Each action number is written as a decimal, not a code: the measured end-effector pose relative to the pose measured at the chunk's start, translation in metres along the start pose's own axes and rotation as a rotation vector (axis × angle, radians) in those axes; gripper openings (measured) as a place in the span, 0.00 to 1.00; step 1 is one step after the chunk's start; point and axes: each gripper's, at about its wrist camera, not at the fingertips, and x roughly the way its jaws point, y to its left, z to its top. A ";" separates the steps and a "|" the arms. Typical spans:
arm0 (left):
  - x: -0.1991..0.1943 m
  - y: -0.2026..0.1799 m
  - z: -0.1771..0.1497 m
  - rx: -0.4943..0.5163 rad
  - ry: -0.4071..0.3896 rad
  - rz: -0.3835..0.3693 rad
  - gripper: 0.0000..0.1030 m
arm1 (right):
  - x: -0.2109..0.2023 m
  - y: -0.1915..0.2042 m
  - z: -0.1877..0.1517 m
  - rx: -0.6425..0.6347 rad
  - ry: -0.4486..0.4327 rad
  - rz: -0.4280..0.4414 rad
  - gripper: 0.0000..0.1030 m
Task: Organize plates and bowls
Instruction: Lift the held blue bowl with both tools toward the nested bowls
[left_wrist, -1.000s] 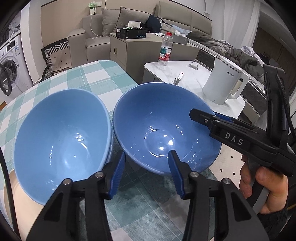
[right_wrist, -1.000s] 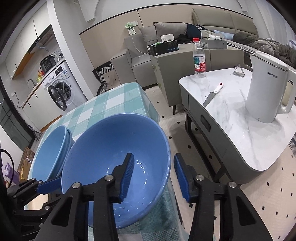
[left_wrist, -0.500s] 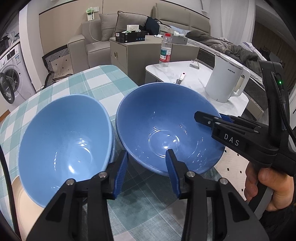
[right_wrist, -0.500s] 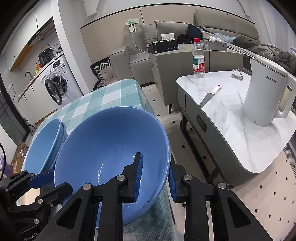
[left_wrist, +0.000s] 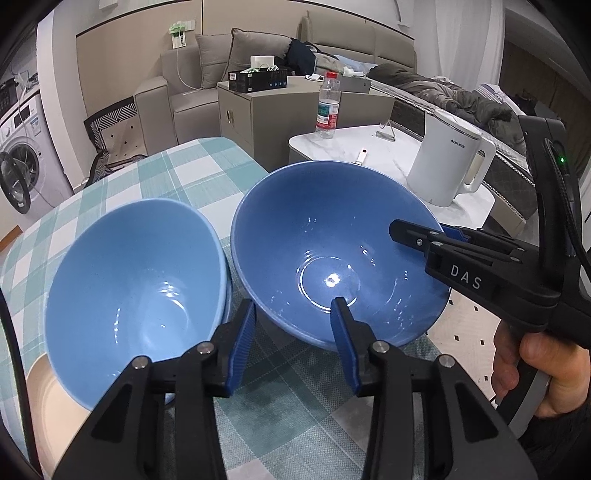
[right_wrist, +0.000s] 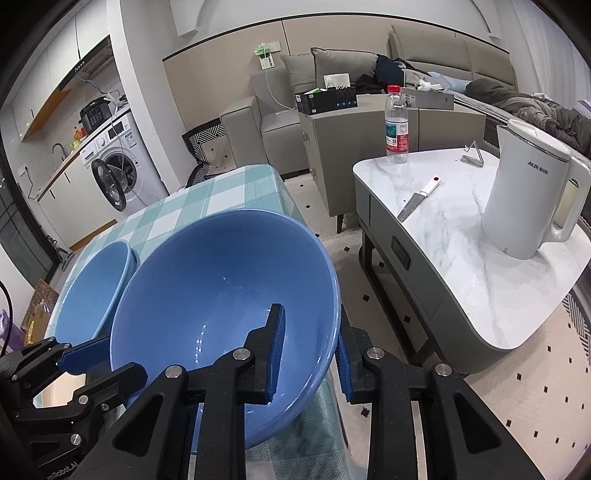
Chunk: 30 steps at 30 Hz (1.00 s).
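A dark blue bowl (left_wrist: 332, 243) is tilted near the right edge of the checked table (left_wrist: 177, 173). My right gripper (right_wrist: 310, 347) is shut on its near rim, one finger inside and one outside; the bowl (right_wrist: 221, 291) looks slightly raised. The right gripper also shows in the left wrist view (left_wrist: 424, 236). A lighter blue bowl (left_wrist: 136, 273) sits to the left, apparently stacked on another, over a beige plate (left_wrist: 55, 402). My left gripper (left_wrist: 291, 336) is open and empty, just in front of the gap between the bowls.
A marble side table (right_wrist: 461, 236) stands to the right with a white kettle (right_wrist: 532, 195), a knife (right_wrist: 417, 199) and a water bottle (right_wrist: 397, 125). A sofa (left_wrist: 229, 81) and a washing machine (right_wrist: 118, 162) are behind.
My right gripper has closed onto the dark blue bowl's rim. The left gripper has drawn back and up slightly and stays open.
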 end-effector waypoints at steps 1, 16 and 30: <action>-0.002 0.000 0.001 0.002 -0.005 0.000 0.39 | -0.001 0.000 0.000 -0.001 -0.004 -0.001 0.25; -0.029 0.010 0.007 -0.007 -0.067 0.006 0.39 | -0.034 0.022 0.006 -0.026 -0.076 -0.003 0.25; -0.049 0.015 0.016 0.000 -0.120 0.020 0.40 | -0.059 0.037 0.010 -0.042 -0.134 0.002 0.25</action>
